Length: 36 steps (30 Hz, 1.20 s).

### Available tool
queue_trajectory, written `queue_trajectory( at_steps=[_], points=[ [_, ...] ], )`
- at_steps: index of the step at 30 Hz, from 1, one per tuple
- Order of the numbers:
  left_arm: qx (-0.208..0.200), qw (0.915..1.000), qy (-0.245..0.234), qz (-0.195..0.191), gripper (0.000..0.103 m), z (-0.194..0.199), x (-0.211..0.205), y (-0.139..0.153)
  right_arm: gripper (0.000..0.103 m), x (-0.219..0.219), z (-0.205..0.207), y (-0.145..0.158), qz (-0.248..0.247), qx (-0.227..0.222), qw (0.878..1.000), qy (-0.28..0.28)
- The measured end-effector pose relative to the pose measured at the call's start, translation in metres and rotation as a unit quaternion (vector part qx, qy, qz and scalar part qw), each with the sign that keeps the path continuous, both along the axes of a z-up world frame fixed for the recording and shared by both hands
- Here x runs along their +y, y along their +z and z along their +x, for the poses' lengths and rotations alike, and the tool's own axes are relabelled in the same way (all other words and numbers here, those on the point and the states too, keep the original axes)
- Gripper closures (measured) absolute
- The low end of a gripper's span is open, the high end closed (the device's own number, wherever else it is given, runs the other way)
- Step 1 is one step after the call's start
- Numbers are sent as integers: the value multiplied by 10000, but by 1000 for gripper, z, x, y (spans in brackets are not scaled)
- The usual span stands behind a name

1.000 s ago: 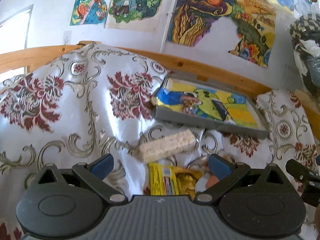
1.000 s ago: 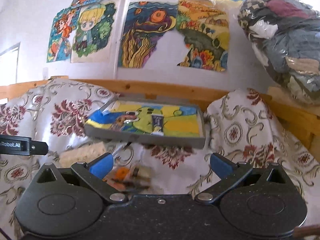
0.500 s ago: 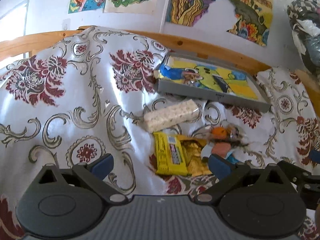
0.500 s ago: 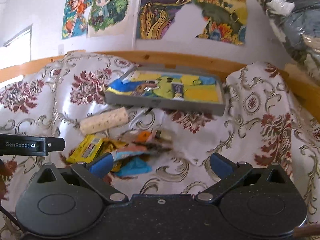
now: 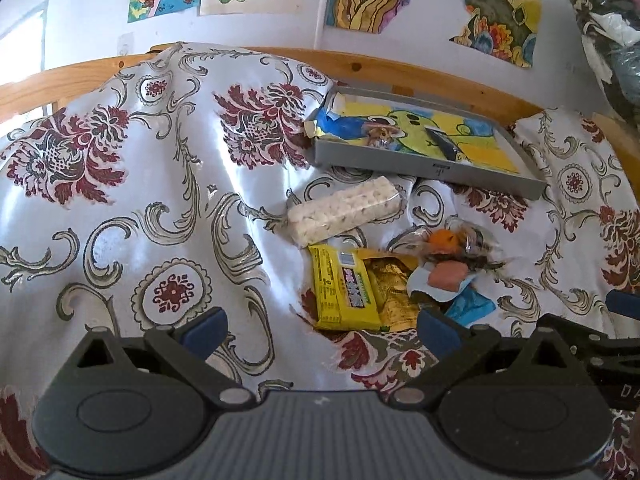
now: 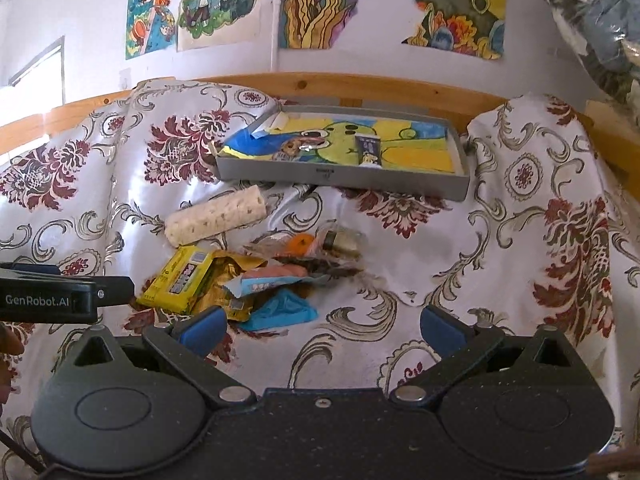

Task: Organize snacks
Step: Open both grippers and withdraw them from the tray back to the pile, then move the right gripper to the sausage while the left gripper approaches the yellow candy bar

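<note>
A pile of snacks lies on the floral cloth: a white puffed-rice bar (image 5: 344, 210) (image 6: 216, 220), a yellow packet (image 5: 345, 288) (image 6: 178, 278), a gold wrapper (image 5: 394, 292), a blue wrapper (image 6: 280, 312) and a clear bag with an orange sweet (image 5: 444, 238) (image 6: 302, 244). Behind them sits a grey tray (image 5: 420, 164) (image 6: 340, 178) lined with a coloured drawing, holding a small dark tube (image 6: 369, 151). My left gripper (image 5: 320, 332) is open, just short of the yellow packet. My right gripper (image 6: 320, 330) is open, near the blue wrapper.
A wooden rail (image 6: 360, 86) runs behind the cloth, below a wall with drawings (image 6: 392, 4). A bundle of bagged clothes (image 6: 600, 20) hangs at the upper right. The left gripper's side (image 6: 64, 298) shows at the left of the right wrist view.
Both grippers have pulled back and tilted down, so the snack pile now shows fully ahead of the fingers. Nothing on the cloth has moved.
</note>
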State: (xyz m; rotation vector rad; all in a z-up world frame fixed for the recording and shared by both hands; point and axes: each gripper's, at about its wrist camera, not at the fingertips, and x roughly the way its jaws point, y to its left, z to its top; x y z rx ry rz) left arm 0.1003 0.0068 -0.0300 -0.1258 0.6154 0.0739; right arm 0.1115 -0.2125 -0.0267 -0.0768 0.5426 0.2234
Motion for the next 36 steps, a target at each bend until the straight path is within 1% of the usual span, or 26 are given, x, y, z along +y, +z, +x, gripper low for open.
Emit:
queue_trajectory(
  at_steps=[8, 15, 20, 36],
  points=[
    [115, 9999, -39, 95, 1, 5, 3, -3, 1, 4, 4, -4, 10, 81, 9999, 104],
    [180, 9996, -95, 204, 1, 11, 9, -5, 1, 11, 9, -11, -24, 288, 9993, 257],
    [195, 9993, -147, 277, 1, 14, 12, -6, 1, 14, 11, -15, -11, 356, 9988, 336],
    [62, 9981, -471, 395, 1, 47, 4, -6, 1, 6, 27, -24, 168, 443, 9988, 137]
  ],
)
